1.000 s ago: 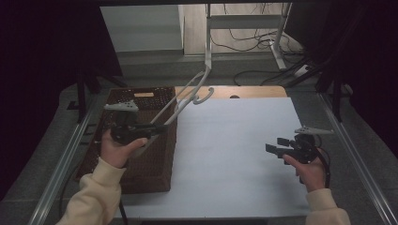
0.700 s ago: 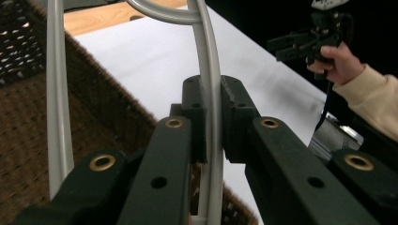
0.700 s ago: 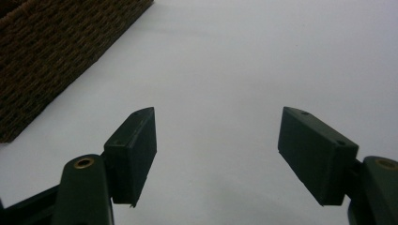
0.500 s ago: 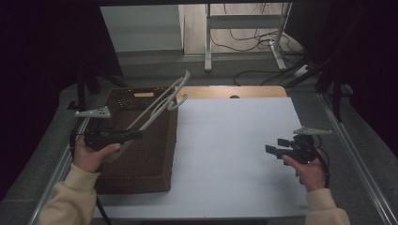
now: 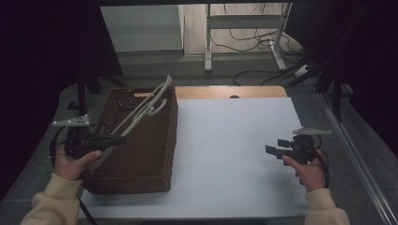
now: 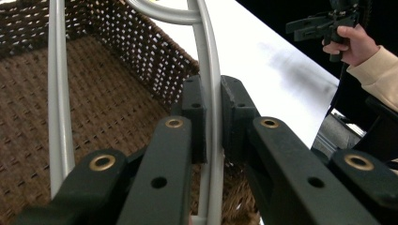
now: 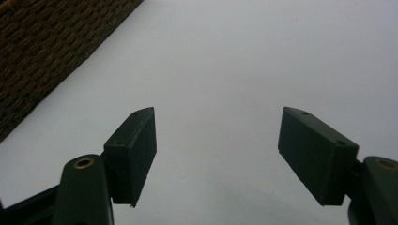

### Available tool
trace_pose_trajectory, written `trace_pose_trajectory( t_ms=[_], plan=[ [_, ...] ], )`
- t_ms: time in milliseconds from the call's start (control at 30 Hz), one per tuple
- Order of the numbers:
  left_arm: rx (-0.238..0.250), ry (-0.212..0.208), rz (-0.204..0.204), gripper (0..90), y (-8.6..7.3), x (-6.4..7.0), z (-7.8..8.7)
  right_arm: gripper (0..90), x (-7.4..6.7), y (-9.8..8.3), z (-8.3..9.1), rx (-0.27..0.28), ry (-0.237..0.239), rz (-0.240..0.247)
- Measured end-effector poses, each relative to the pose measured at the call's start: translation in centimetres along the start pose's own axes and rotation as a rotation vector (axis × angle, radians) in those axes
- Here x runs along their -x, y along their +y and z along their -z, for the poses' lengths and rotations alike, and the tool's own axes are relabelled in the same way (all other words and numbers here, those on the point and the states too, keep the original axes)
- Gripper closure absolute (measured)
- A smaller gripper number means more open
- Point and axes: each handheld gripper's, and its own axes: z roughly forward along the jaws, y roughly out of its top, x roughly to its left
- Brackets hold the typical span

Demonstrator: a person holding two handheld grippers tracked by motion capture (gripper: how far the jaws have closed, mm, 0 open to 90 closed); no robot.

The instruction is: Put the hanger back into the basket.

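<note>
Left gripper view has my left gripper (image 6: 213,117) clamped on one thin rod of the stiff, light grey hanger (image 6: 210,70) (slick metal, likely), right gripper (image 5: 277,149) wide, empty.

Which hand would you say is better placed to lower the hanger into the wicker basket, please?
Left. The left gripper is shut on the white hanger above the wicker basket. The right gripper hangs open over the white table, apart from both.
</note>
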Motion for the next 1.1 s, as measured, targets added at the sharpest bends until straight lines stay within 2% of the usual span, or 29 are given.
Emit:
trace_pose_trajectory(
  t_ms=[400,667,867,1100],
  plan=[
    [-0.043,-0.012,-0.011,81.5,-1.2,-0.6,0.5,28.6,0.1,0.0,-0.1,-0.011,-0.01,-0.009],
    [-0.06,-0.005,-0.007,81.5,-0.9,-1.3,0.2,28.5,0.2,-0.1,-0.3,-0.021,-0.021,-0.013],
    [-0.056,-0.016,0.011,81.5,-1.4,-1.9,0.3,28.5,0.3,-0.1,-0.3,-0.023,-0.022,-0.014],
    [-0.1,-0.002,0.033,81.4,-2.2,-2.9,-0.3,28.5,0.3,-0.1,-0.4,-0.024,-0.021,-0.015]
  ],
)
